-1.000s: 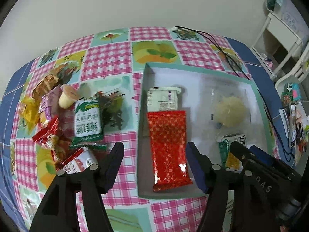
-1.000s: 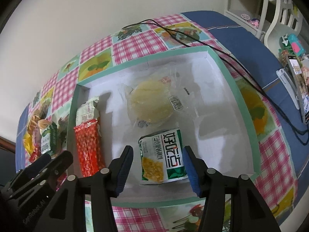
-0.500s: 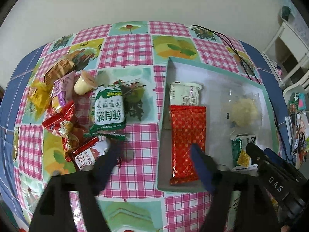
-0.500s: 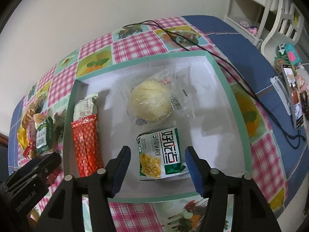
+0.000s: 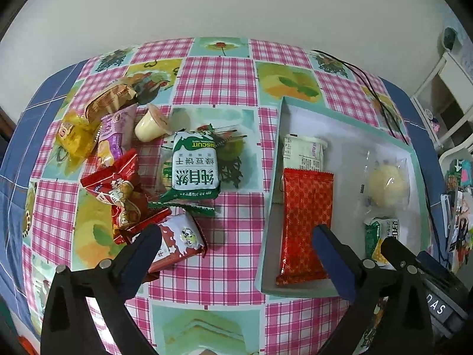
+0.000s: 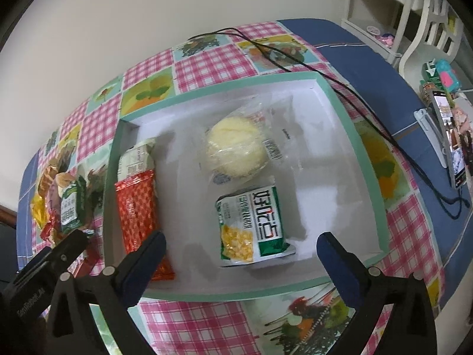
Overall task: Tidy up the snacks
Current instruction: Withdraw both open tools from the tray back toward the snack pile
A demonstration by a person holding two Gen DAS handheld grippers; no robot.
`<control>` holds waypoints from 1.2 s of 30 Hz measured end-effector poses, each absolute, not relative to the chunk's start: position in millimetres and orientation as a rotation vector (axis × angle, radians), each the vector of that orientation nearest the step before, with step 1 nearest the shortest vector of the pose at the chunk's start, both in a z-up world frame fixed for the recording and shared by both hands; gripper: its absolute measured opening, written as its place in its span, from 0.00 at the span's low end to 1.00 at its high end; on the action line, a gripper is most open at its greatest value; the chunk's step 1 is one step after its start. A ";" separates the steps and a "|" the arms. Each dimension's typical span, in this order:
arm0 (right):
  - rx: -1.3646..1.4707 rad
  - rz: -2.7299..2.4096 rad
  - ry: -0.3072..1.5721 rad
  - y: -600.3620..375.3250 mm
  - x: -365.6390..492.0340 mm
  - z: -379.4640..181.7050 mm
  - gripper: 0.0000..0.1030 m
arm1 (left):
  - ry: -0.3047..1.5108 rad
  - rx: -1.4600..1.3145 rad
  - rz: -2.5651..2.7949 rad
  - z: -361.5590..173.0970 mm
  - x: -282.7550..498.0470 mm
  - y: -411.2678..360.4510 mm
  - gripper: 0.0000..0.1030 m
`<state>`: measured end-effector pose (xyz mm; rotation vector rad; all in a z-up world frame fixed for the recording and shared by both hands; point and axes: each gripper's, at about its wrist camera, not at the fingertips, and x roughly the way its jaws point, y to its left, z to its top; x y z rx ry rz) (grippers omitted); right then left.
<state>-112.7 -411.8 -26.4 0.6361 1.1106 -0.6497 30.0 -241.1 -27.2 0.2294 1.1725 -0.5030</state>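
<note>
Green-white corn snack packet [image 6: 254,227] lies flat in tray [image 6: 340,112]; right gripper [image 6: 241,259] jaws opening, holding nothing; left gripper [image 5: 236,248] likewise.

The tabletop [image 5: 224,88] is covered by a pink-checked cloth with fruit panels and a blue border. A shallow white box [image 6: 366,177] with a green rim is set toward its right edge. Loose snack packets [image 5: 124,189] are heaped near the left edge, with a green biscuit pack [image 5: 193,168] and a small pudding cup [image 5: 149,124] beside them. A black cable [image 6: 340,88] is trailed from the far edge toward the right edge.
</note>
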 end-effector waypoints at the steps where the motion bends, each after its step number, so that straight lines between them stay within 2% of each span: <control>1: 0.632 -0.645 1.114 -410.8 -111.7 -26.7 1.00 | 1.171 0.228 -0.502 -26.9 30.3 -240.6 0.98; 24: 0.630 -0.538 1.043 -393.1 -98.5 -11.6 1.00 | 1.085 0.164 -0.486 -3.3 41.5 -207.7 0.99; 36: 0.613 -0.473 1.024 -361.3 -71.2 -6.3 1.00 | 1.114 0.119 -0.444 -4.7 66.5 -163.8 0.99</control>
